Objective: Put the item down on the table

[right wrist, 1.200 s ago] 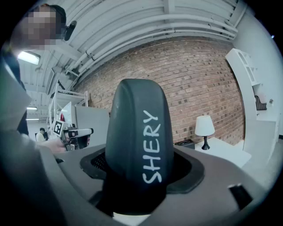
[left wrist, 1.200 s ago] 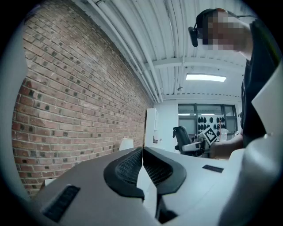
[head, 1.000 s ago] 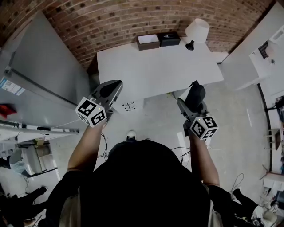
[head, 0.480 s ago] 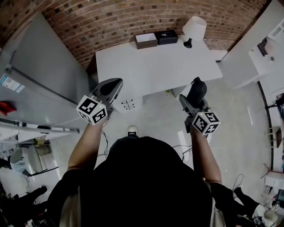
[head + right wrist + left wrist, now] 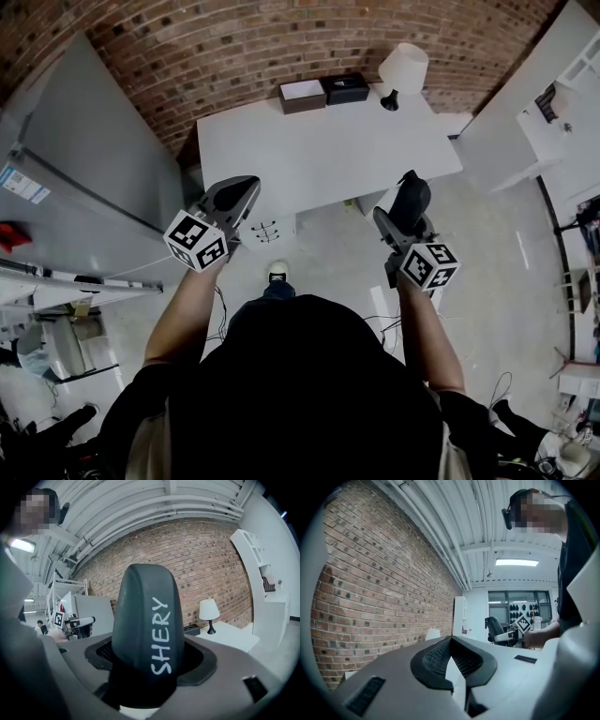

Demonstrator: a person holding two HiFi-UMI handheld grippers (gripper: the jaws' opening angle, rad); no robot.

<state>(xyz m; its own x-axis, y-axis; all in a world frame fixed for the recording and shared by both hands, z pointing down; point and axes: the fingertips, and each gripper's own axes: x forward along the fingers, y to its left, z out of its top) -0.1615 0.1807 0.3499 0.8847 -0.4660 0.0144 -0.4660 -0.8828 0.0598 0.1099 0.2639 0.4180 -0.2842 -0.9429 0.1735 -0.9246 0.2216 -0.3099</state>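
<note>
A dark grey case [image 5: 147, 620] with the white word SHERY on it stands out from between the jaws of my right gripper [image 5: 150, 670], which is shut on it. In the head view the case [image 5: 412, 199] hangs over the floor, just off the near right edge of the white table [image 5: 328, 155], with the right gripper [image 5: 403, 217] behind it. My left gripper [image 5: 244, 186] is held level near the table's near left corner. Its jaws [image 5: 451, 641] meet at the tips with nothing between them.
On the table's far edge stand a brown box [image 5: 302, 95], a black box [image 5: 347, 87] and a white lamp [image 5: 401, 69]. A brick wall [image 5: 234, 47] runs behind. A grey cabinet [image 5: 84, 159] stands left, a white shelf unit [image 5: 562, 103] right. Cables lie on the floor [image 5: 328, 244].
Both grippers keep their places and the case stays gripped. The head view has shifted a little, so the table and lamp sit slightly further left in the picture.
</note>
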